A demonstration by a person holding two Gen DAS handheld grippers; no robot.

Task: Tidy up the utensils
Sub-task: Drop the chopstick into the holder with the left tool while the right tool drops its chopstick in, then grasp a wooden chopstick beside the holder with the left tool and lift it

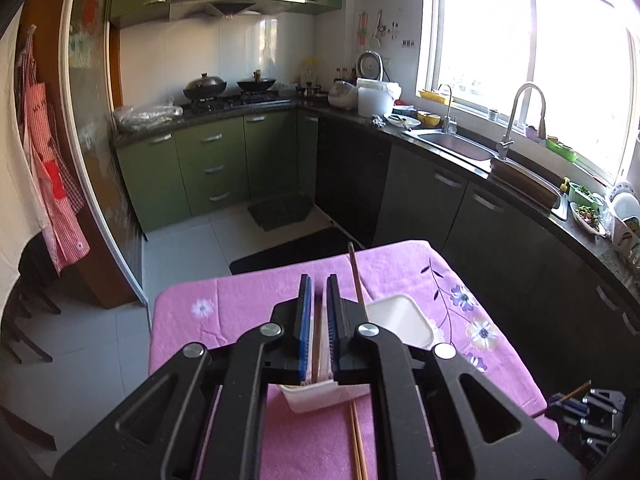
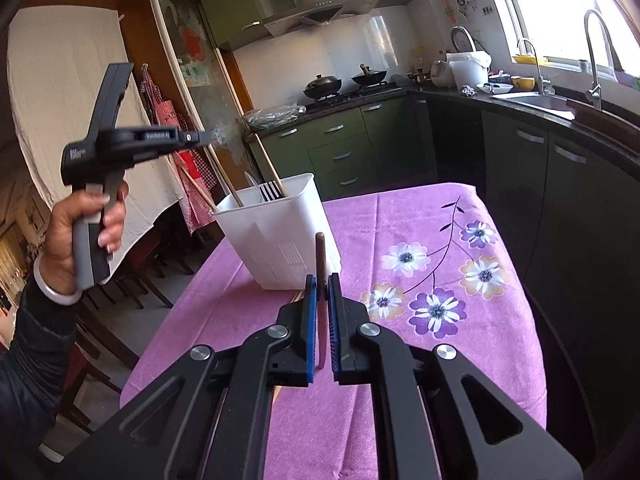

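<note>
Right wrist view shows the right gripper (image 2: 322,320) low over the purple floral tablecloth (image 2: 420,216), its blue-padded jaws drawn narrow on a dark reddish chopstick (image 2: 320,264) that stands up between them, tip pointing toward the white utensil holder (image 2: 288,236) just beyond. That holder sits at the far left of the table and already carries several wooden chopsticks (image 2: 272,164) and a dark fork (image 2: 270,191). High to the left, the left gripper (image 2: 200,136) hangs in the person's left hand (image 2: 86,224), above and left of the holder. In the left wrist view its jaws (image 1: 319,300) are narrow, with a wooden chopstick (image 1: 316,344) running between them; whether the pads actually pinch it I cannot tell. Below it lie the holder's rim (image 1: 416,316) and a loose pair of chopsticks (image 1: 358,440) on the cloth. The likely risk is the right-hand stick: gripped near one end, it could swivel between the pads and strike the holder's wall instead of clearing it, nudging the light container toward the nearby table edge.
</note>
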